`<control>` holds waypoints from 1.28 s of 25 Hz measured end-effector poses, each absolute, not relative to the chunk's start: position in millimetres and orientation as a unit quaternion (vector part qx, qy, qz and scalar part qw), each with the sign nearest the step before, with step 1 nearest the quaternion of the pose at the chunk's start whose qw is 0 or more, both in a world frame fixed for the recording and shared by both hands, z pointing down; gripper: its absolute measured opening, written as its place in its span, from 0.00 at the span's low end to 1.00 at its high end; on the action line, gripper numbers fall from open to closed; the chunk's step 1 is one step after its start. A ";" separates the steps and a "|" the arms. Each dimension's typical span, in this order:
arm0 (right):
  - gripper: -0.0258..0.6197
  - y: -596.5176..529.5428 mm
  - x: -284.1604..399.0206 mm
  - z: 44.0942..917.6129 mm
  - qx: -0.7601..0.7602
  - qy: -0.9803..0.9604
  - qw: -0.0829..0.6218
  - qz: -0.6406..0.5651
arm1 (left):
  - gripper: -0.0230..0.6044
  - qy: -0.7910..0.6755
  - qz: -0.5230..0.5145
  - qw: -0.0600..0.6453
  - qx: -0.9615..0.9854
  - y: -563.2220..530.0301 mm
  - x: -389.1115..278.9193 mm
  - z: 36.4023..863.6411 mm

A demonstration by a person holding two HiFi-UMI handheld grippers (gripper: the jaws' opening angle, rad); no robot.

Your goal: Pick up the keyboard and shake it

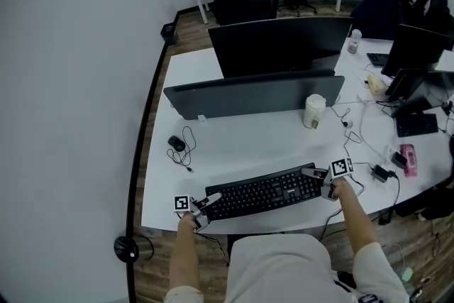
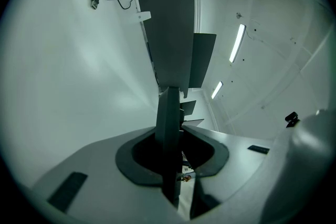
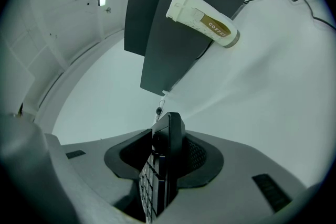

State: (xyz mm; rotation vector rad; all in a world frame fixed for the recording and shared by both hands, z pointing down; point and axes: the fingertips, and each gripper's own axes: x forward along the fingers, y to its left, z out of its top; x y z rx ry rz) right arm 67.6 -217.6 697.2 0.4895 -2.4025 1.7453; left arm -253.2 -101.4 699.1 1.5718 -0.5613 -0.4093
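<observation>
A white worktop (image 1: 234,145) fills most of the head view, curving along a grey wall on the left. Two dark monitors stand on it, a tall one (image 1: 280,42) at the back and a lower, wider one (image 1: 252,96) in front.

The black keyboard (image 1: 262,191) lies lengthwise along the near edge of the worktop, just in front of the person, slanting up to the right. Whether it is clear of the surface cannot be told.

The left gripper (image 1: 211,199) has the keyboard's left end. In the left gripper view its jaws are closed part-way onto the thin edge of the keyboard (image 2: 169,113), pressing it from both sides. The right gripper (image 1: 312,172) has the right end. In the right gripper view its jaws clamp the keyboard (image 3: 167,131) with the keys showing between them.

A white paper coffee cup (image 1: 313,111) stands upright near the right end of the lower monitor. A black mouse (image 1: 176,143) with a loose cable lies on the left of the worktop, well apart from the keyboard.
</observation>
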 end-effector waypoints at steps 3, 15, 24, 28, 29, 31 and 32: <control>0.30 -215.6 67.7 697.6 0.173 -0.787 0.069 0.588 | 0.22 -0.246 -0.180 0.652 0.695 -102.0 -255.5 696.9; 0.31 -216.9 65.7 693.2 0.170 -0.805 0.070 0.564 | 0.22 -0.250 -0.180 0.645 0.699 -100.8 -254.7 697.9; 0.32 -218.2 71.8 692.3 0.175 -0.809 0.070 0.557 | 0.22 -0.251 -0.175 0.641 0.704 -102.8 -250.7 697.2; 0.32 -218.6 73.3 691.3 0.175 -0.811 0.071 0.554 | 0.22 -0.251 -0.176 0.640 0.705 -103.2 -248.7 698.4; 0.32 -218.4 74.0 691.7 0.175 -0.811 0.071 0.554 | 0.22 -0.251 -0.175 0.640 0.705 -102.9 -248.2 699.0; 0.32 -217.6 75.2 692.9 0.175 -0.810 0.072 0.555 | 0.22 -0.251 -0.176 0.640 0.704 -102.1 -247.0 699.1; 0.32 -217.2 75.7 693.5 0.175 -0.810 0.073 0.555 | 0.22 -0.251 -0.177 0.641 0.704 -101.6 -246.3 699.0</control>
